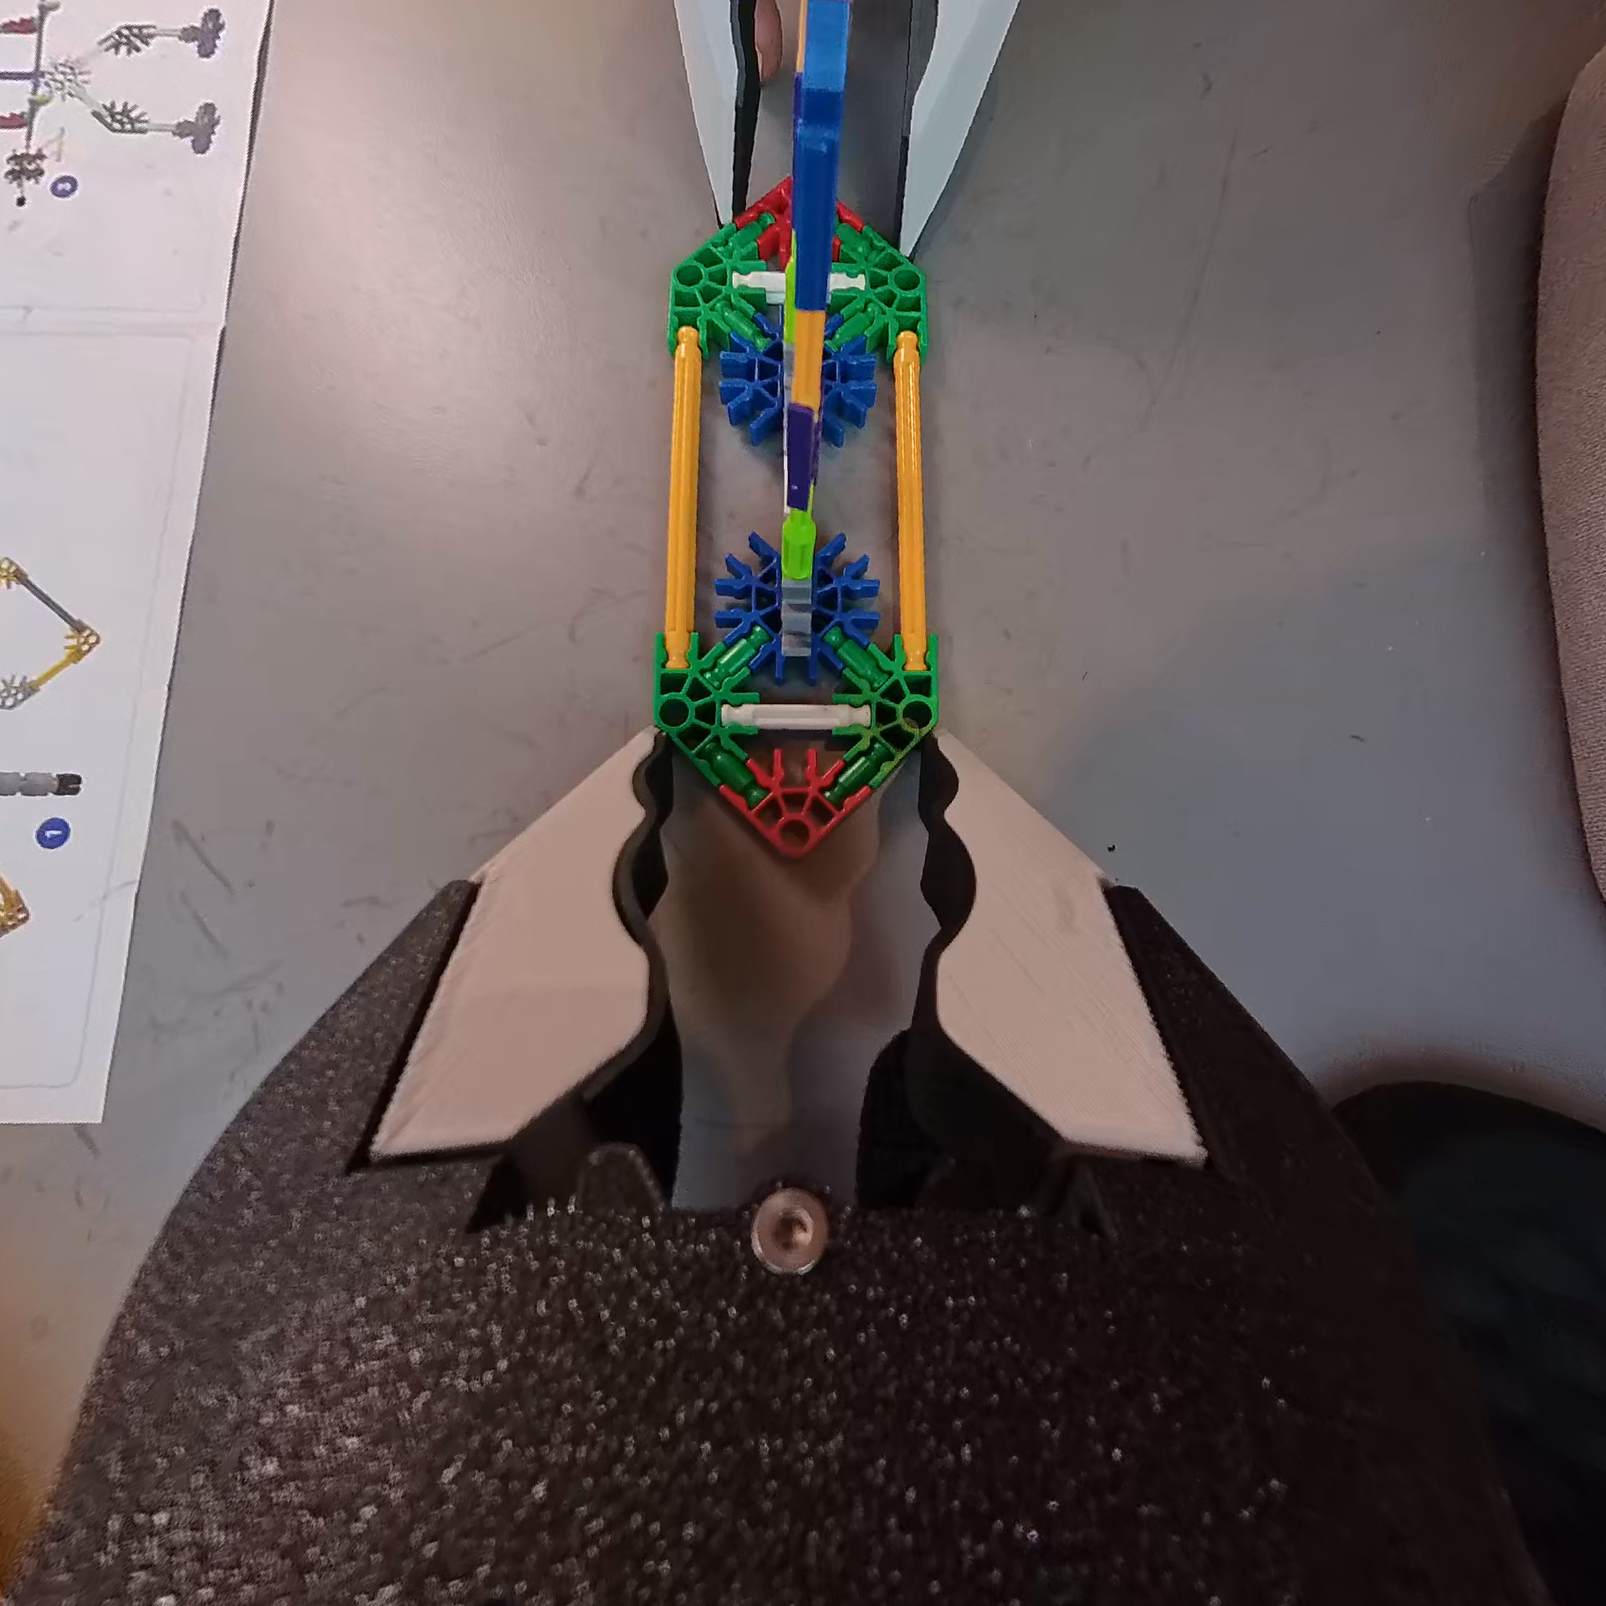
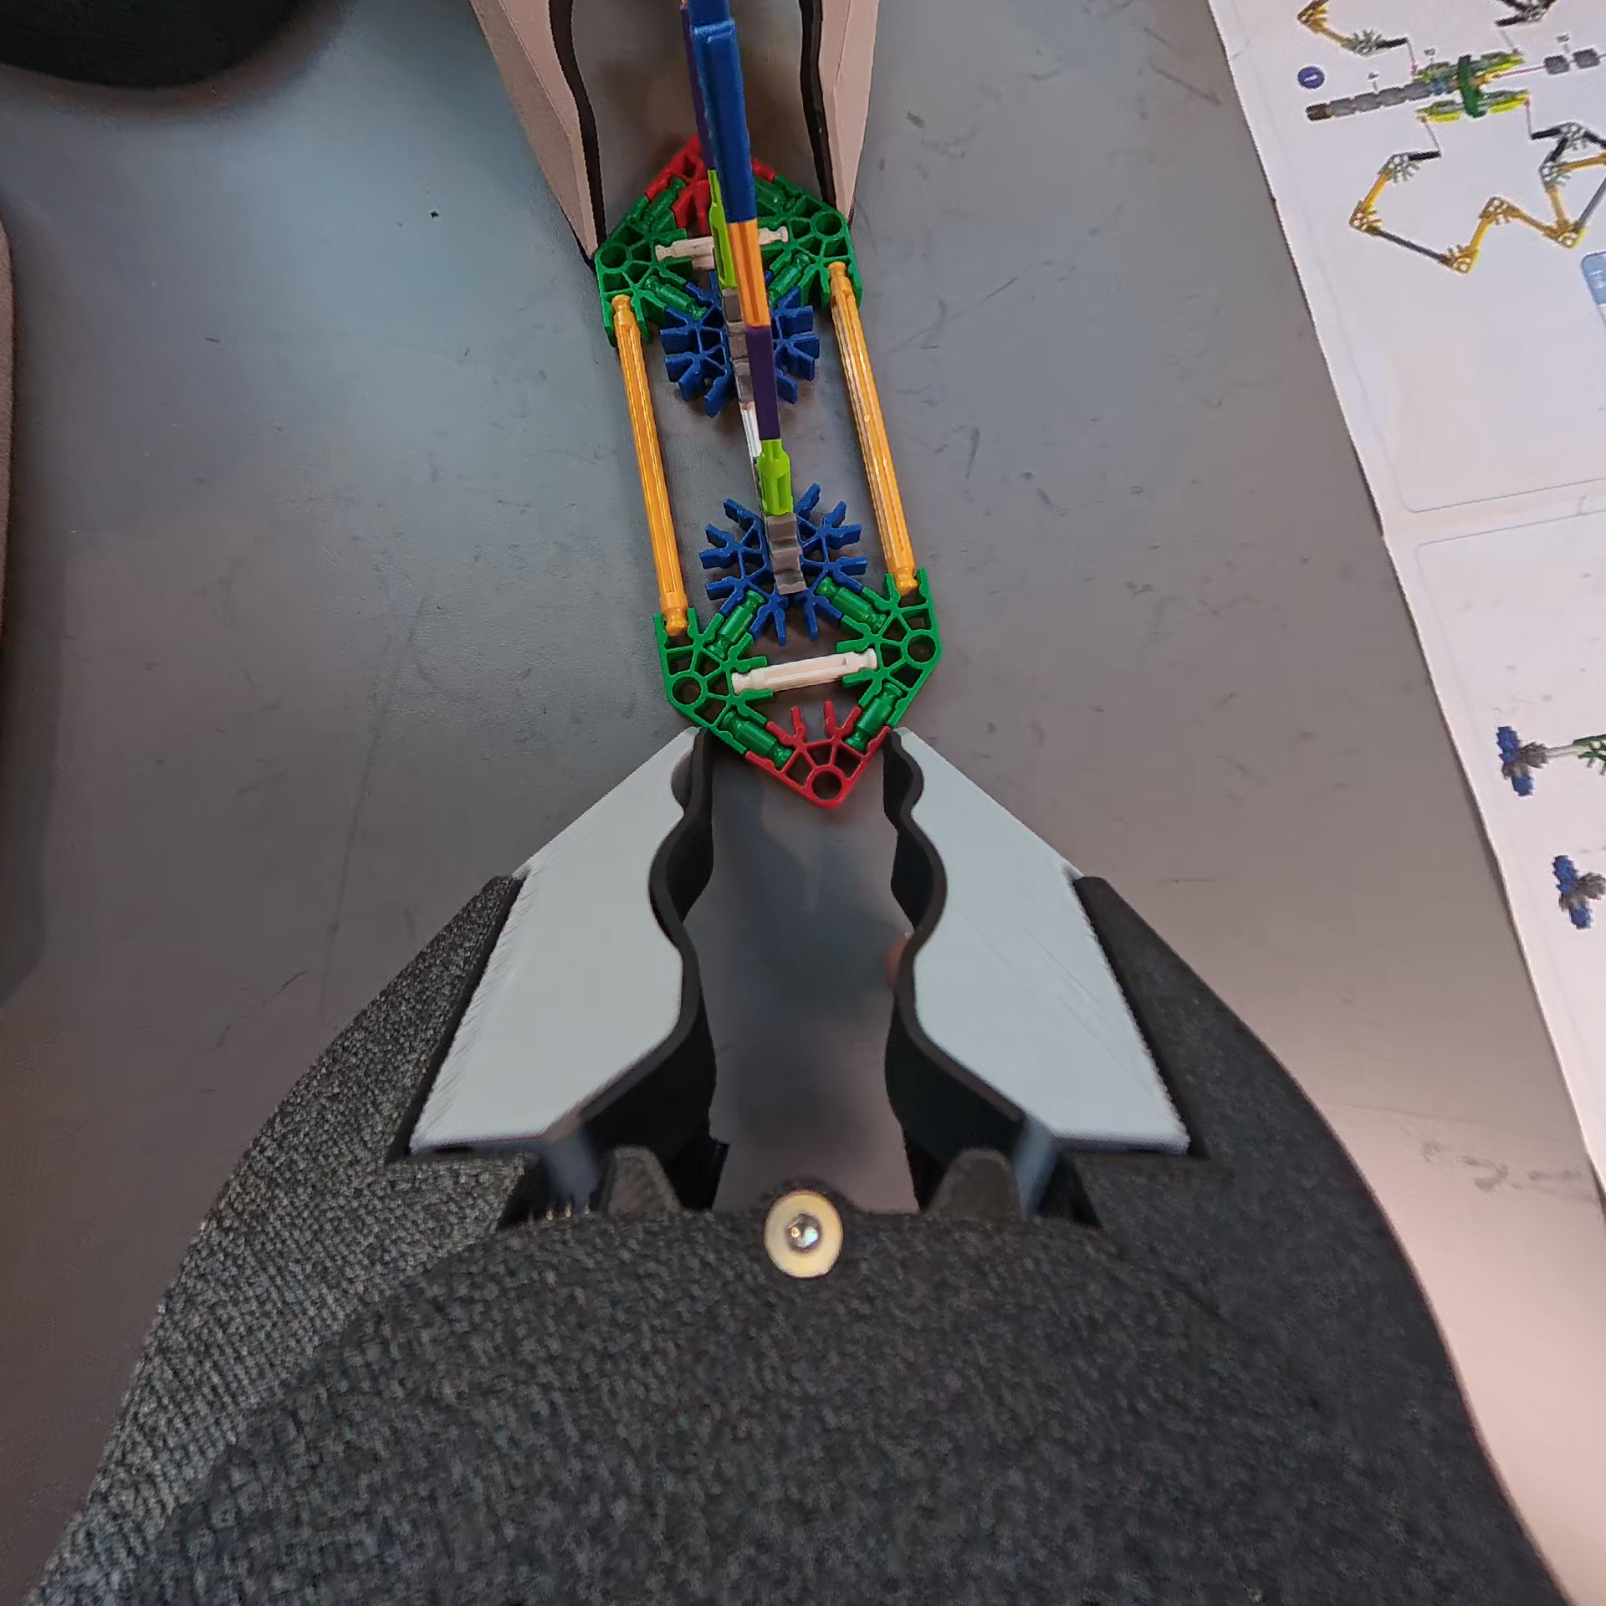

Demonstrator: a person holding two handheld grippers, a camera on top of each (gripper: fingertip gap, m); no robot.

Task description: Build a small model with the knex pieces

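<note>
A toy construction model (image 1: 793,600) lies flat along the grey table (image 1: 1217,521). It is a long frame of green and red connectors, two yellow side rods, white rods and blue snowflake connectors. A stack of blue, orange, purple and lime pieces stands up from its middle. My left gripper (image 1: 793,739), with beige fingers, is shut on the model's near green-and-red end. My right gripper (image 1: 817,226), with pale blue-grey fingers, clasps the far end. In the right wrist view my right gripper (image 2: 795,739) grips the near red-tipped end of the model (image 2: 782,556), and my left gripper (image 2: 721,217) holds the far end.
A printed instruction sheet (image 1: 96,521) lies on the table left of the model; in the right wrist view the instruction sheet (image 2: 1495,391) is on the right. A beige padded edge (image 1: 1577,521) and a dark object (image 1: 1477,1217) sit at the right. Across from one pair of fingers to the other is roughly 12 centimetres.
</note>
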